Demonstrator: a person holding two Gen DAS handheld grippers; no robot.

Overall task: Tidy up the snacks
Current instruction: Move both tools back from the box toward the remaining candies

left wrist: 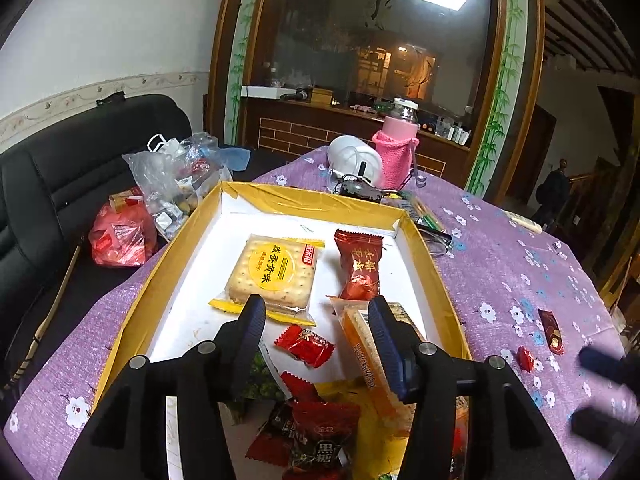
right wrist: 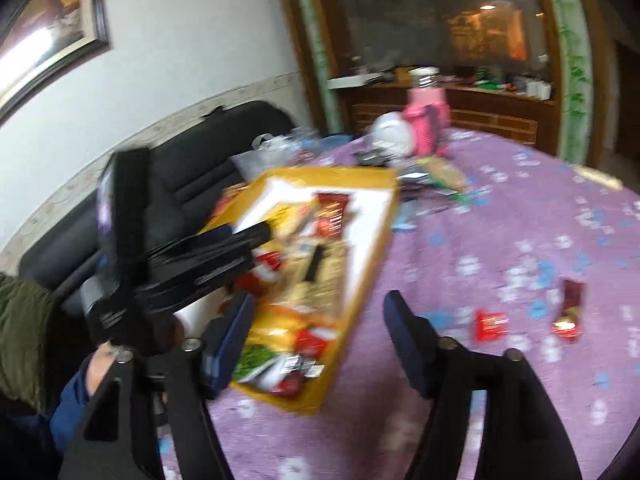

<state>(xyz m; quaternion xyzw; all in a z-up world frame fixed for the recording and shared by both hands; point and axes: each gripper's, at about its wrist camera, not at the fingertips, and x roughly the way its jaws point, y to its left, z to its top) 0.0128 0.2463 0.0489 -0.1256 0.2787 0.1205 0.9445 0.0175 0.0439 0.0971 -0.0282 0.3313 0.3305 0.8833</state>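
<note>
A yellow box with a white floor lies on the purple flowered tablecloth. It holds a yellow cracker pack, a red packet, a small red candy, an orange bar and a red black-sugar packet. My left gripper hangs open over the box's near half, with nothing pinched. A small red candy and a dark red packet lie loose on the cloth right of the box. My right gripper is open and holds nothing, above the box's near right edge; this view is blurred.
A pink-sleeved bottle and a white round object stand beyond the box, with glasses at its far right corner. Plastic bags and a red bag sit on the black sofa to the left.
</note>
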